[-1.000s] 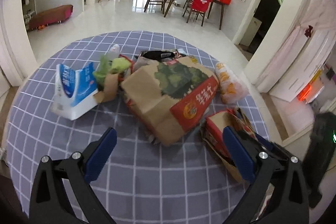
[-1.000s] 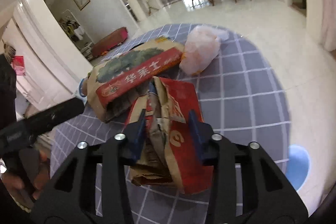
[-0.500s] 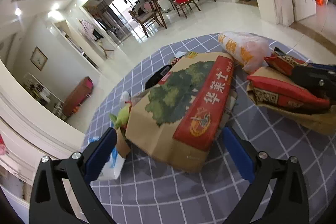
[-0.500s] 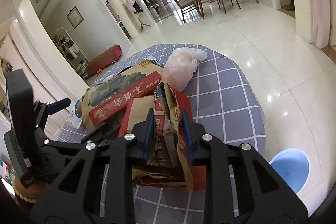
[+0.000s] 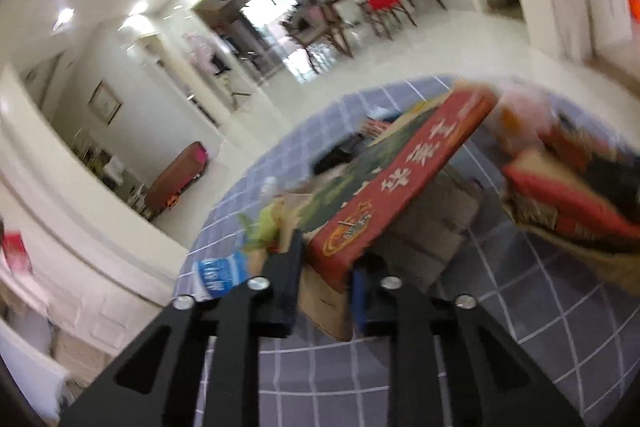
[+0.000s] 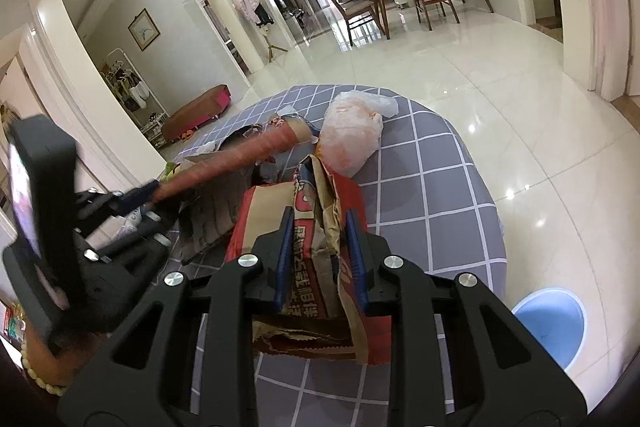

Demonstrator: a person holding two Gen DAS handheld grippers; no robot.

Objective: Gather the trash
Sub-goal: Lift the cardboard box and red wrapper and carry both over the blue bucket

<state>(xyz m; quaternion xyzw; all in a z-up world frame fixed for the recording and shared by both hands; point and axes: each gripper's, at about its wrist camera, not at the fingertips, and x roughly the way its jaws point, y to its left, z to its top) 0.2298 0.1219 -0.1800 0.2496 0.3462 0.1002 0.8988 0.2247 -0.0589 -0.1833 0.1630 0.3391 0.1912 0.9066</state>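
Matte black angular frames on the left gripper (image 5: 325, 277) and the right gripper (image 6: 320, 251), with triangular cut-outs, round silver screws, blue pads (image 6: 282, 259) lining the fingers. Bare wrist (image 6: 48, 367), cream bead bracelet (image 6: 38, 377).

On the round table (image 6: 460, 195), a crumpled paper bag (image 6: 320, 227) is placed nearest; a flat paper bag (image 6: 224, 171) is found to its left, a plastic bag (image 6: 352, 135) behind it. A bin (image 6: 552, 327) is set on the floor, right.
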